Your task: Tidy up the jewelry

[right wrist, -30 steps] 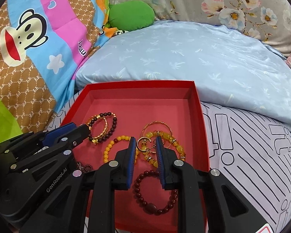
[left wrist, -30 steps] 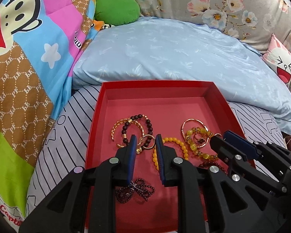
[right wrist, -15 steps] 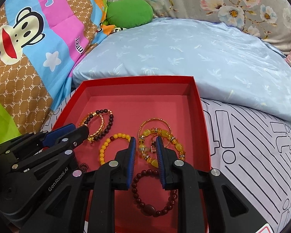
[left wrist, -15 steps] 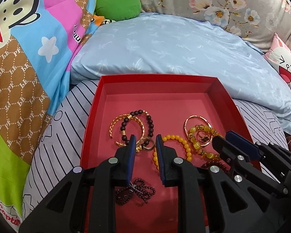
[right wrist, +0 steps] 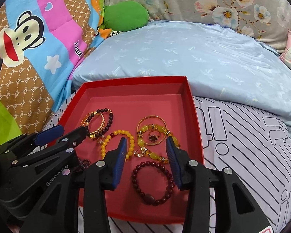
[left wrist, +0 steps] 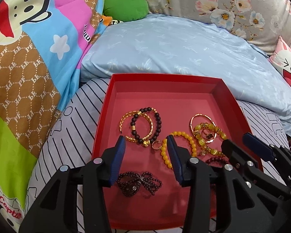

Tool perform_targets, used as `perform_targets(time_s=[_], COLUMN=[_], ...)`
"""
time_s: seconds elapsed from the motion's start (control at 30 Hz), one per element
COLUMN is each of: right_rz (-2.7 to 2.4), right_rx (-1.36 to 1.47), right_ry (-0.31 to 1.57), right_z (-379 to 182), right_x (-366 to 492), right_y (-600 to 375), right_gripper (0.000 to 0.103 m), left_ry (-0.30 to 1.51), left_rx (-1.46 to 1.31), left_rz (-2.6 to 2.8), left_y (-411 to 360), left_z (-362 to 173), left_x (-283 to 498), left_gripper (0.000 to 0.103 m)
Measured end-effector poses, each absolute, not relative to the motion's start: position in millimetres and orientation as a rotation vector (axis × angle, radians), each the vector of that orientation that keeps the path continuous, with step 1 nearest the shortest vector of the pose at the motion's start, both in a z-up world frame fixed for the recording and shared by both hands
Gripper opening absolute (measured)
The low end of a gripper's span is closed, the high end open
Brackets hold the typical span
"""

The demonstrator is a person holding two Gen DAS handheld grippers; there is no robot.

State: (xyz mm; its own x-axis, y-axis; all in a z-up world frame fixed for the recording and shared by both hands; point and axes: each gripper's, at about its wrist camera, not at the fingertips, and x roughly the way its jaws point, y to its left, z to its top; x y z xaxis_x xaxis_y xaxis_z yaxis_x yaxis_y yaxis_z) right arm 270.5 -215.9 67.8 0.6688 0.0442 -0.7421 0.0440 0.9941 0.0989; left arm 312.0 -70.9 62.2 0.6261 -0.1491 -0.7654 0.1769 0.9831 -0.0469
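A red tray (left wrist: 161, 81) (right wrist: 133, 80) lies on the bed and holds several bracelets. My left gripper (left wrist: 145, 141) is open above the tray's near half, over a dark bead and gold bracelet pair (left wrist: 143, 126), with a dark purple beaded piece (left wrist: 139, 181) below it. A yellow bead bracelet (left wrist: 184, 137) (right wrist: 116, 136) lies in the middle. My right gripper (right wrist: 146, 143) is open above a yellow stone bracelet with a ring (right wrist: 155, 137) and a dark red bead bracelet (right wrist: 153, 182). Both grippers are empty.
A light blue pillow (left wrist: 174, 48) lies behind the tray. A monkey-print quilt (left wrist: 29, 48) rises at the left. A green cushion (left wrist: 126, 5) sits at the back. A striped sheet (right wrist: 242, 136) surrounds the tray. A pink cartoon pillow (left wrist: 287, 68) is at the right.
Both grippers have opened wide from a nearly shut stance. Both hover over the tray in about the same place; the jewelry has not moved.
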Motion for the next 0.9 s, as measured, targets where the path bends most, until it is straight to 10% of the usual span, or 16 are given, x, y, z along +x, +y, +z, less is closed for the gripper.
perform_targets(time_s=[0.37,0.9], right_rz=[-0.018,-0.075], right_rx=[0.105,0.132], right_ry=[0.834,0.858], right_z=[74.1,68.4], right_x=[230.3,173.4], right_y=[-207.6,-219.6], right_gripper=[0.043,0.077], left_ry=[0.86,0.856], left_rx=[0.047,0.059], left_rz=[-0.182,-0.12], left_y=[-64.5,-48.2], left_z=[70.5,69.5], left_x=[273.8,222.5], left_gripper=[0.047,0.08])
